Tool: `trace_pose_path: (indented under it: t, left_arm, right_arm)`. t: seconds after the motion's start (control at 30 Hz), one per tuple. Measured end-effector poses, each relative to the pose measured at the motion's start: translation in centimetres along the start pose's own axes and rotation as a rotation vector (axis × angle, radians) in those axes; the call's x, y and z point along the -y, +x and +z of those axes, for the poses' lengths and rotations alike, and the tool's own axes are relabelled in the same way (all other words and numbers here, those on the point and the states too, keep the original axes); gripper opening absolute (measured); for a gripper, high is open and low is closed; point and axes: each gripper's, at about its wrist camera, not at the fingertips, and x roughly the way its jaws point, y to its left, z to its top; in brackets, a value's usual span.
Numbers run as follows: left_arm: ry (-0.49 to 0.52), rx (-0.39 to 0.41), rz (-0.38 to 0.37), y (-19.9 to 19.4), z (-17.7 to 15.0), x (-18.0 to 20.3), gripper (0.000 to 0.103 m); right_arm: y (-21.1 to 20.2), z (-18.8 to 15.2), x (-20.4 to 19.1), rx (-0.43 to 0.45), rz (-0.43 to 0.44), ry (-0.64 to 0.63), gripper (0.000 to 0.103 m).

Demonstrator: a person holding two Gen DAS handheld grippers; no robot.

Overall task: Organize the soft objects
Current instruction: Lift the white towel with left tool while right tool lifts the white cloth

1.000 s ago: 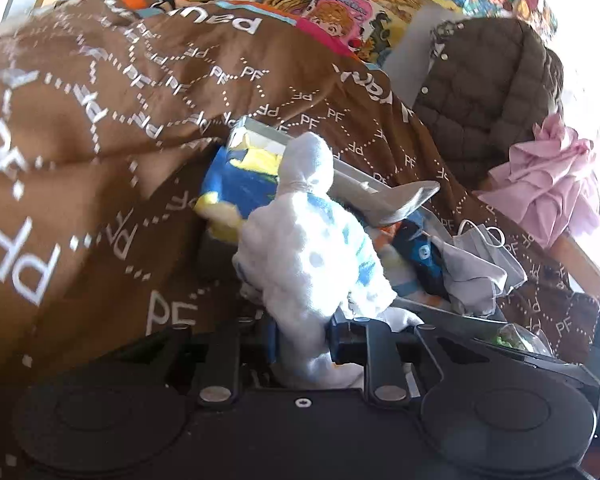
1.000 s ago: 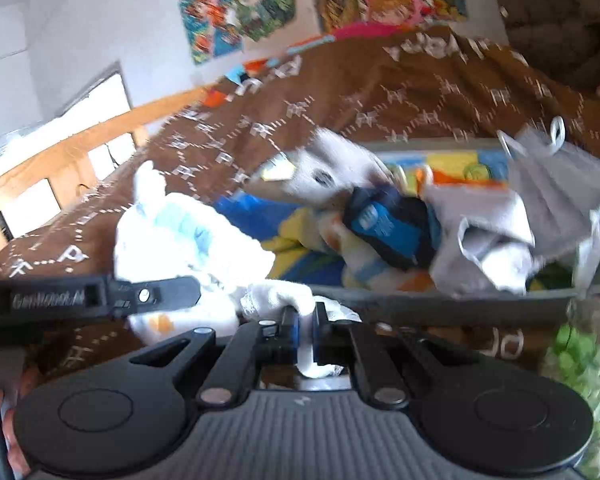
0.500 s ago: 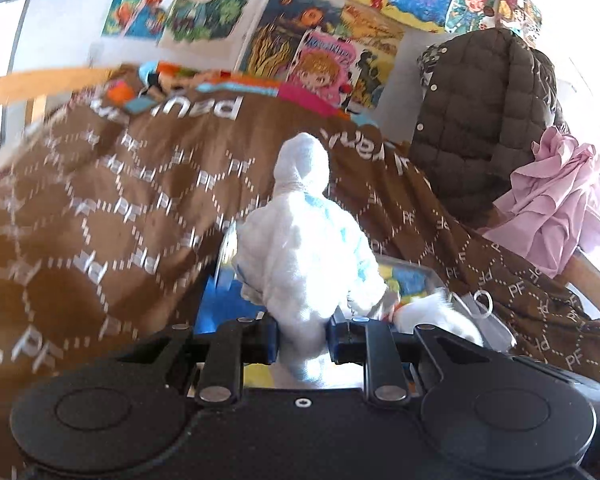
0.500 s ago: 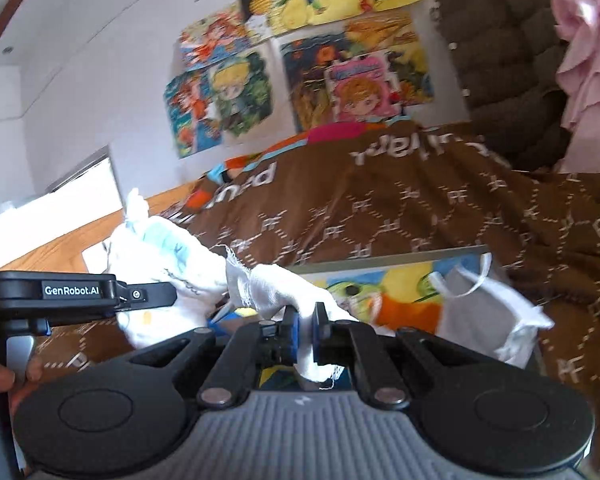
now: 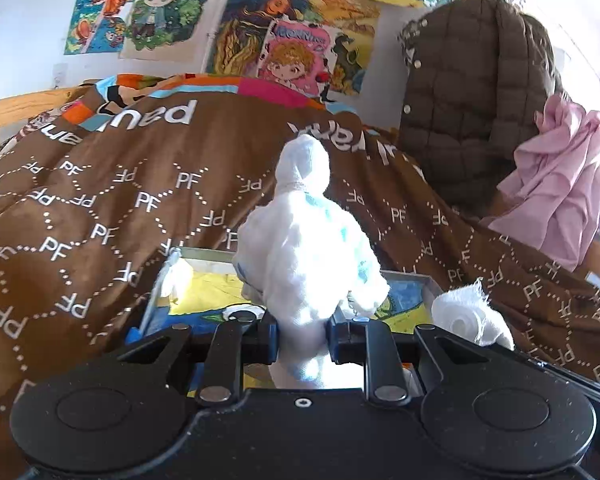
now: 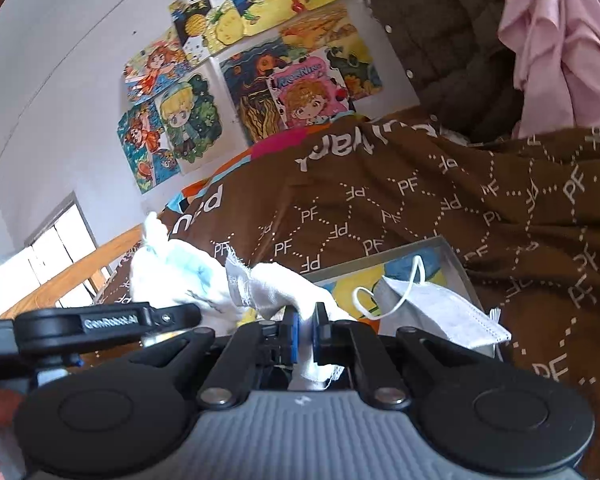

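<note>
Both grippers clamp one white cloth above the tray.
Left gripper [image 5: 303, 327] pinches the cloth [image 5: 308, 248] mid-frame; right gripper [image 6: 305, 330] grips its end; mask [image 6: 432, 308] lies in the tray [image 6: 452, 254].

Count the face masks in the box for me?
1: a grey face mask lies at the right end of the box. Others may be hidden behind the grippers.

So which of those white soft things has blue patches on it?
The fluffy white cloth bundle held up by the left tool. The cloth in the right tool and the face mask are plain.
</note>
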Motion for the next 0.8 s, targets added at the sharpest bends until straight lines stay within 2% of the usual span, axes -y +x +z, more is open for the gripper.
trace_pose_path:
  t: [0.23,0.4,0.8]
  left_arm:
    - [0.046,-0.038,0.036,2.5,-0.4,1.8,0.024]
    - [0.054,-0.055,0.05,3.4,-1.0,1.7,0.025]
    - [-0.068,-0.142,0.088,4.8,-3.4,-2.1,0.025]
  right_arm:
    - [0.8,0.1,0.8,-0.028,0.011,0.034,0.007]
    - [1.6,-0.2,0.3,-0.067,0.0,0.001,0.008]
    - [3.0,-1.7,-2.6,-0.158,-0.051,-0.162,0.01]
